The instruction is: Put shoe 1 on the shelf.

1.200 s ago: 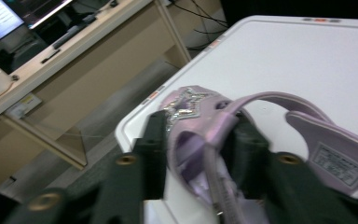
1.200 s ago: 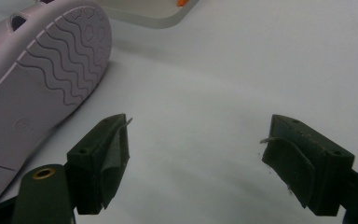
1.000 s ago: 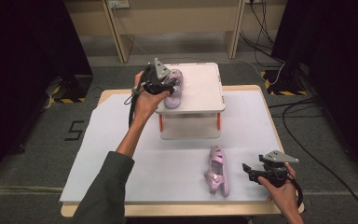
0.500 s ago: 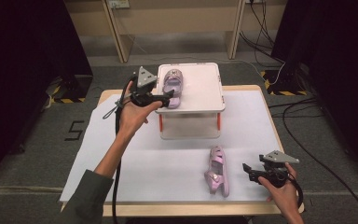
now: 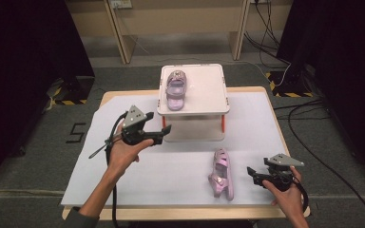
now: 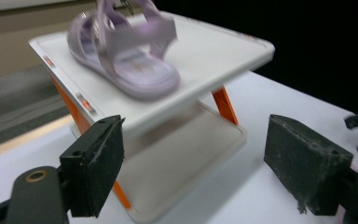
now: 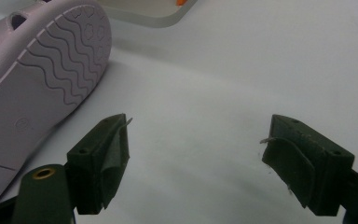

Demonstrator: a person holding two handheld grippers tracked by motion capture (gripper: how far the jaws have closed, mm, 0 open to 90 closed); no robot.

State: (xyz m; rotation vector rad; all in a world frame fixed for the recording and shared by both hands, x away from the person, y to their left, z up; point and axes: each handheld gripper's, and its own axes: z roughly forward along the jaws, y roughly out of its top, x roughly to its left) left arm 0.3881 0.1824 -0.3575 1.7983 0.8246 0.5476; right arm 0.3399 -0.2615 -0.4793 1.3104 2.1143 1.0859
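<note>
From above, my left gripper (image 5: 164, 131) hangs empty beside the white stand (image 5: 209, 95), where one pink sandal (image 5: 176, 88) sits at the left edge (toe toward me). My right gripper (image 5: 253, 173) rests near the second sandal (image 5: 220, 173), tipped on its side.

Left gripper view: jaws wide apart, facing the stand.

Right gripper view: jaws apart, sandal sole (image 7: 37, 88) alongside.

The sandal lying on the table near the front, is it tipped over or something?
Yes. That pink sandal lies on its side on the white table cover, its wavy-tread sole facing the open right gripper. The other sandal sits upright on the raised white stand.
</note>
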